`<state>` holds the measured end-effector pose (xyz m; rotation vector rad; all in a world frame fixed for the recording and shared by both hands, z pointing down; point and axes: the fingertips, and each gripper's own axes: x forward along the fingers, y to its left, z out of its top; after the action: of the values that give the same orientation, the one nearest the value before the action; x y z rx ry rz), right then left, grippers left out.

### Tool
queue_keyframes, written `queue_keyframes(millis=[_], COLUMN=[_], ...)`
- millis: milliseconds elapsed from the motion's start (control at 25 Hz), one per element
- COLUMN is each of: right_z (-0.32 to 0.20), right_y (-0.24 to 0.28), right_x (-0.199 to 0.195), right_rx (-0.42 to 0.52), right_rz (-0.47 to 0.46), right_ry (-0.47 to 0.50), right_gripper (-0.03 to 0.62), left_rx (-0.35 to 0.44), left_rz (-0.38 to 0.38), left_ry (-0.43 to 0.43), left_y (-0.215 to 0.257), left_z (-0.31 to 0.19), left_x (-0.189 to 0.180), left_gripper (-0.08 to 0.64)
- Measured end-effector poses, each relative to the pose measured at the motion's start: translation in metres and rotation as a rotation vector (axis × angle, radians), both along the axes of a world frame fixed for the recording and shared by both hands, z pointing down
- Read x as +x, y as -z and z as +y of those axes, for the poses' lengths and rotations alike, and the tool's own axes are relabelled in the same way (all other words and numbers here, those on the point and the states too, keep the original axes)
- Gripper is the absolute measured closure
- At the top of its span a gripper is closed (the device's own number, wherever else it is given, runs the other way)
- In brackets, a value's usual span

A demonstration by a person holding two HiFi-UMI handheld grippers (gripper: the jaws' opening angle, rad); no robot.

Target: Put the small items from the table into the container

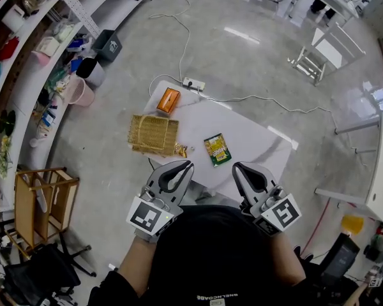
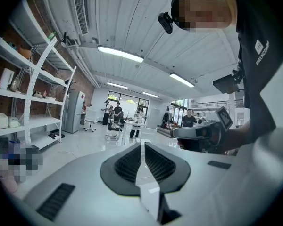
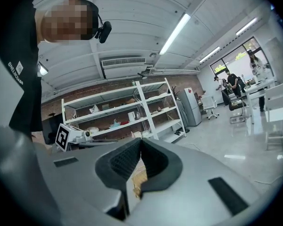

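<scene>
Head view alone showed the table (image 1: pixel 255 142). Over its near edge the left gripper (image 1: pixel 187 165) and right gripper (image 1: pixel 235 167) were both clenched, empty. Farther on, the green packet (image 1: pixel 217 150) lay lengthwise, pointing away from the person, right of the woven container (image 1: pixel 154 134).

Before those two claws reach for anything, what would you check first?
1. Left gripper and right gripper hold nothing: ok.
2. Jaws opened for a pick: not ok, both are shut.
3. Green packet, orange packet and small gold piece lie apart from one another on the table: ok.
4. Woven basket has its top open with nothing over it: ok.
5. Woven basket rests fully on the table: cannot tell; it sits at the table's left edge.
</scene>
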<state>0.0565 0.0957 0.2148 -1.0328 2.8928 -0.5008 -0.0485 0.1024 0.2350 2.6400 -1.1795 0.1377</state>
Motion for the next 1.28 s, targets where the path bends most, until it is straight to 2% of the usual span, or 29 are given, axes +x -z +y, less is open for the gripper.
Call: queue_keyframes(millis=[240,480,840,1280], right_z=[-0.008,-0.02,-0.023,-0.024], right_y=[-0.005,-0.012,-0.032,-0.063], right_x=[-0.016,-0.024,-0.028,-0.026], right_rx=[-0.034,-0.022,-0.101,-0.177], right_rz=[0.017,0.034,0.095,0.157], right_ry=[-0.046,-0.107,-0.163,-0.217], right_gripper=[0.583,0.583,0.583,0.583], left_rx=[-0.057,-0.119,-0.271,-0.459], left_rz=[0.003,0.032,0.011,-0.163], left_ry=[-0.02,-0.057,-0.126,-0.182], left_y=[-0.018,-0.048,-0.107,-0.233], left_z=[-0.021,-0.032,-0.045,-0.047], left_x=[-0.016,-0.024,-0.019,-0.017], left_gripper=[0.551,0.52,0.487,0.424])
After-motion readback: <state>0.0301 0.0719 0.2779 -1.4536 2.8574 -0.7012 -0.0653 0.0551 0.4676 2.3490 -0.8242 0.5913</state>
